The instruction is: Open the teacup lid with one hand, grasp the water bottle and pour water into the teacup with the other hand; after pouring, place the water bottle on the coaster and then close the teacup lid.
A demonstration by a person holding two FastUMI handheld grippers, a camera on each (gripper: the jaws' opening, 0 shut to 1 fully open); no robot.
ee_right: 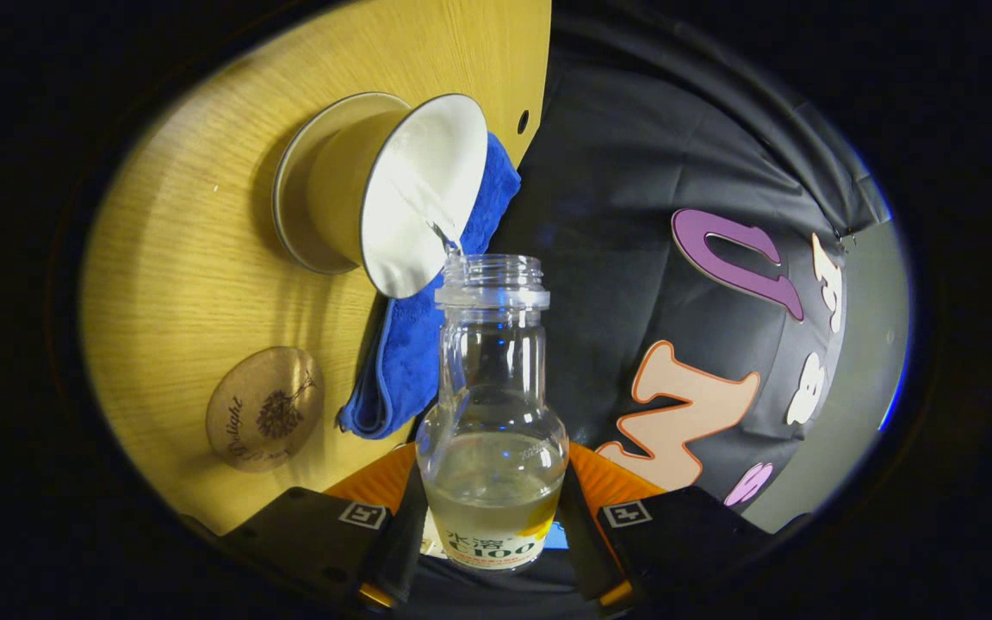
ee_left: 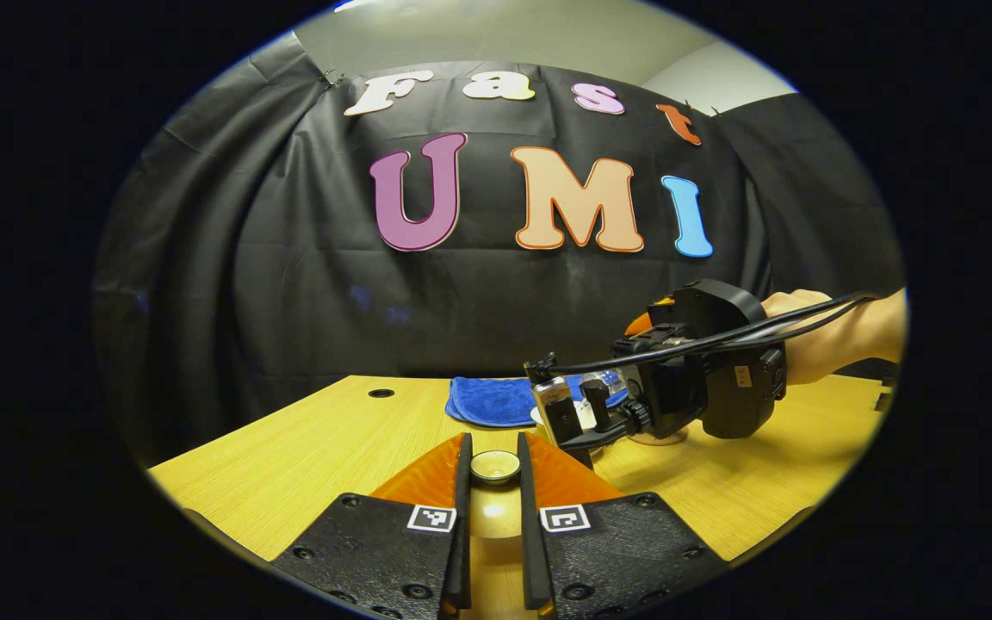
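Clear glass, tipped right over: the water bottle [ee_right: 493, 405] sits clamped in the right gripper [ee_right: 493, 525], both fingers pressing on its lower body around the label, and a thin stream runs from its open mouth into the teacup [ee_right: 414, 194] at about eleven o'clock in the right gripper view. The cup stands on its saucer [ee_right: 289, 185], white inside, lid off, catching the water. This is the pour itself, so the task looks roughly half done: the coaster and the lid are both to come.

In the left gripper view, the left gripper [ee_left: 494, 482] has its fingers drawn close on the teacup lid [ee_left: 494, 466], a small round piece pinched between the tips at six o'clock. The right gripper [ee_left: 625, 405] and the hand [ee_left: 815, 336] holding it show at three o'clock.

Handling, I'd say: the bottle is stiff, smooth, likely slippery and breakable, and partly filled, so its weight shifts as it tilts; low on the body, where the fingers are now, seems the steady hold. The lid looks light but brittle, so gently down with it.

Outward now: the round wooden coaster [ee_right: 265, 408] lies at eight o'clock in the right gripper view, bare and waiting. A folded blue cloth [ee_right: 414, 344] lies just beside the cup, on the yellow wood table [ee_right: 177, 258].
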